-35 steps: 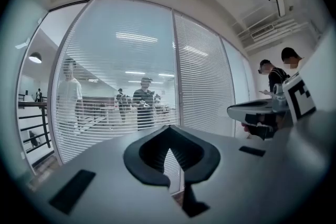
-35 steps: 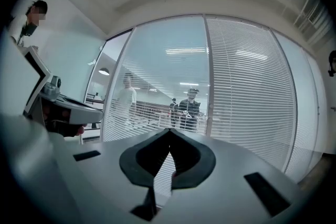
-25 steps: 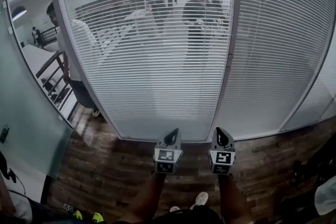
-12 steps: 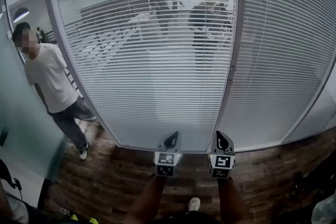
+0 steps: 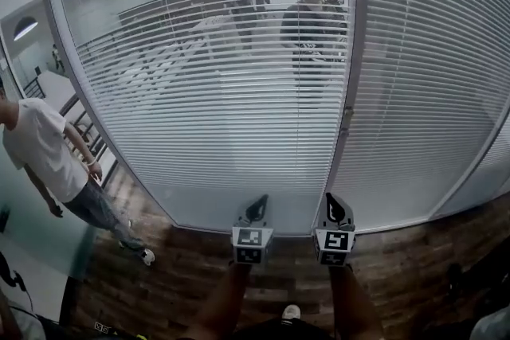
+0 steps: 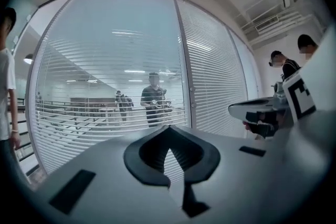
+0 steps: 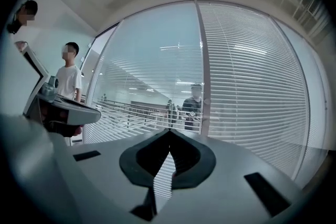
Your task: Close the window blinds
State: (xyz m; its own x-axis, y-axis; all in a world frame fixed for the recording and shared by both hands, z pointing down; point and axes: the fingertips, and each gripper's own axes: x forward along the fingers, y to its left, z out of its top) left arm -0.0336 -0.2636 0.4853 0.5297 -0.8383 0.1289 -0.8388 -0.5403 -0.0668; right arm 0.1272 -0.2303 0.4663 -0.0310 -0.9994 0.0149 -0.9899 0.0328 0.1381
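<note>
White slatted blinds fill the glass wall ahead. On the left pane the blind has its slats tilted open, so reflections and a hall show through. The right pane's blind looks denser. A grey post separates them. My left gripper and right gripper are held side by side low before the post, well short of the blinds. Both are shut with nothing between the jaws. In the left gripper view the left gripper points at the left blind. My right gripper faces the post.
A person in a white T-shirt stands at the far left by the glass edge. Brown wood-plank floor runs under the window's bottom rail. A frosted glass panel stands at the lower left.
The person in the white shirt has walked further left and nearer along the glass. My view has shifted slightly. Both grippers stay shut in the same place.
</note>
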